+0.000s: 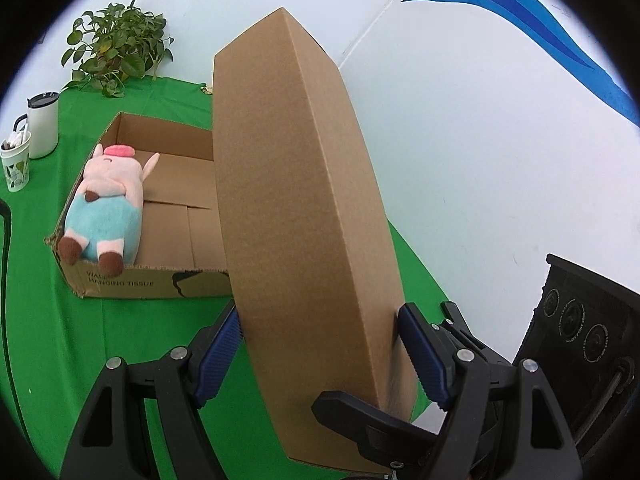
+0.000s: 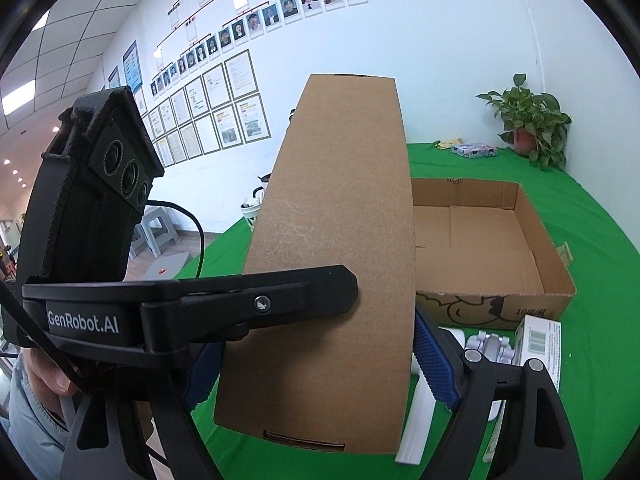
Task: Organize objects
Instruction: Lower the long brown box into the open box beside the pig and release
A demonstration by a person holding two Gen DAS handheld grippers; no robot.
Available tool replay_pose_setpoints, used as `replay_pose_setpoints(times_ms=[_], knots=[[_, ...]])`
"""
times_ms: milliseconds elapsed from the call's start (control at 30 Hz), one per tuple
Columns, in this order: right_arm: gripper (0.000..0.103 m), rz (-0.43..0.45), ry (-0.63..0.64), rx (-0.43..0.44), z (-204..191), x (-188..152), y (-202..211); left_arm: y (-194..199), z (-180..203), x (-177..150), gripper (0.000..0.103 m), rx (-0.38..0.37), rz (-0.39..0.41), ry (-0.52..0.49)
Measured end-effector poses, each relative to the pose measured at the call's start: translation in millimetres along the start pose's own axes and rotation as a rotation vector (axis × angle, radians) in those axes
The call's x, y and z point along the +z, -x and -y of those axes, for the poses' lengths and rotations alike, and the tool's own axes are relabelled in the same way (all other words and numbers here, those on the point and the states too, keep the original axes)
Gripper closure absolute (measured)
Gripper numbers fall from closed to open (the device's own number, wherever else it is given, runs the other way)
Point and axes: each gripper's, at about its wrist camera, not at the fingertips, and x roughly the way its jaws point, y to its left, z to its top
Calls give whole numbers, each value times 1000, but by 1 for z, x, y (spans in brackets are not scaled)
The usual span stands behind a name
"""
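Observation:
A long flat brown cardboard box is held up on end above the green table. My left gripper is shut on its lower part, one blue pad on each side. My right gripper is shut on the same box from the other side. Behind it lies an open shallow carton holding a pink and blue plush pig at its left end. The carton also shows in the right wrist view, its right half bare.
A potted plant, a white lidded mug and a paper cup stand at the back left. A small white box, a silver toy and a white flat item lie near my right gripper. A colourful packet lies at the back.

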Motion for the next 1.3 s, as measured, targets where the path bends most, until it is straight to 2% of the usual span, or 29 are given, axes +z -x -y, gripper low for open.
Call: replay_pose_setpoints(times_ms=[367,567,833,1033,1133,1300], knots=[[22,5,-19,-12,11,46,-40,-17,-16,51,26,29,0,-29],[22,-36,-51,-6,31,64,-83,-39,-34,71,26,44,-31,-24],[22,-99,-109,-7,60,78,-142,-80,-69,94,26,55,-96,17],[23,-187,-189,14,94,72,-200,-121,-101,99,26,84,-185,70],[22,-188,-223,34,102,74,-213,-127,-116,100,25,64,-176,136],[22,-191,-218,31,104,82,-228,-131,-123,110,25,67,-184,151]])
